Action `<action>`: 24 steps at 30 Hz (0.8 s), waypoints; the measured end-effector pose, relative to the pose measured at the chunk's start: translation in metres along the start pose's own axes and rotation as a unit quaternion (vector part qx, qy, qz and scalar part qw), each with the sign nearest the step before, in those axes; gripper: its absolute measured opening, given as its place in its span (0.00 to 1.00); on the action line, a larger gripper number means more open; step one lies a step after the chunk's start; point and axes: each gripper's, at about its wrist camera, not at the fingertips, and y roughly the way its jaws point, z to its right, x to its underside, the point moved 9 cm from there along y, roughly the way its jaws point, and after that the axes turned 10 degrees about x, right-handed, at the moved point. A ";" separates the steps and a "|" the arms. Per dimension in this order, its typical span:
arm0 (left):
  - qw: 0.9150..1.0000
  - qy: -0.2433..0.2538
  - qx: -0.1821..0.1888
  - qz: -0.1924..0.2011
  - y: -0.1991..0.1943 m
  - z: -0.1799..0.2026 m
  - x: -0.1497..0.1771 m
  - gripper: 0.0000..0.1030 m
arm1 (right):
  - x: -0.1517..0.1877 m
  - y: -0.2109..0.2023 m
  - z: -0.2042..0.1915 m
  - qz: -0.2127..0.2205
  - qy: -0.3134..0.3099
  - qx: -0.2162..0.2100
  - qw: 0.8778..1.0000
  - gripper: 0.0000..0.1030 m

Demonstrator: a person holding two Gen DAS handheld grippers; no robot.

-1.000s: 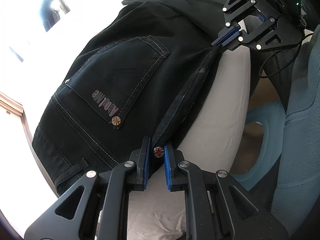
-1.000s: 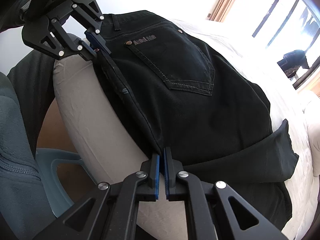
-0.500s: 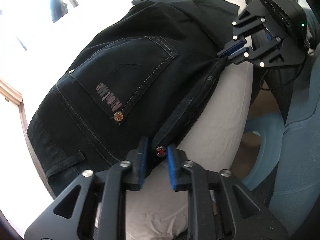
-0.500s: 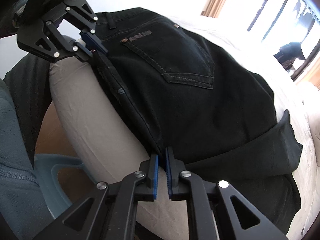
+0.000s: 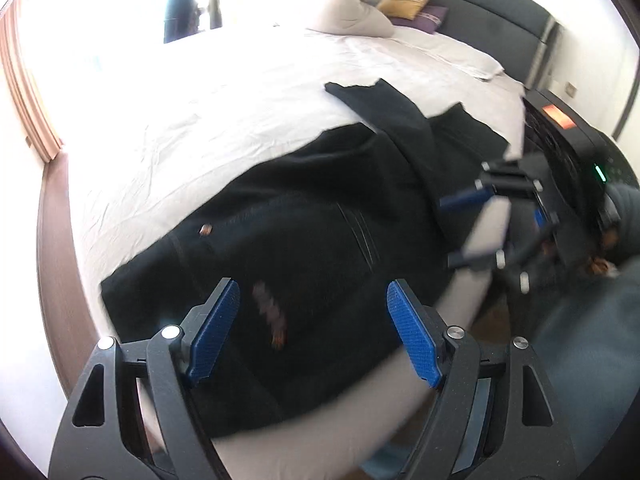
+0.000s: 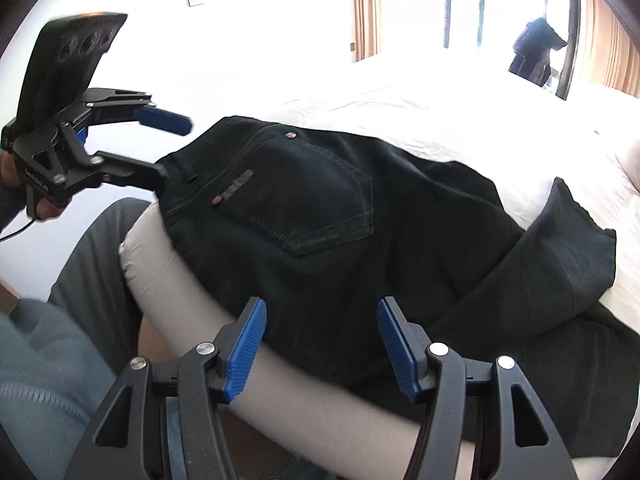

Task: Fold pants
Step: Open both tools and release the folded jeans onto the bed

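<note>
Bright bedroom, with black pants (image 6: pixel 320 220) lying folded on a white bed (image 5: pixel 240 92) at its near edge, long axis running left to right along that edge, waistband toward the left gripper (image 5: pixel 314 328) and legs trailing off past the right gripper (image 6: pixel 322 344). Both grippers hover with jaws spread wide and hold nothing, the pants just ahead of each.
</note>
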 end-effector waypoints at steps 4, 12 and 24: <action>0.996 -0.054 0.002 -0.076 0.071 -0.017 0.015 0.74 | 0.021 0.038 -0.014 -0.051 -0.021 0.006 0.998 0.60; 0.997 -0.057 -0.009 -0.052 0.072 -0.014 -0.010 0.73 | 0.013 0.020 0.033 -0.042 0.082 -0.017 0.996 0.61; 0.994 -0.055 -0.025 -0.095 0.136 -0.011 -0.013 0.75 | -0.082 0.025 0.283 -0.026 0.259 0.158 0.953 0.61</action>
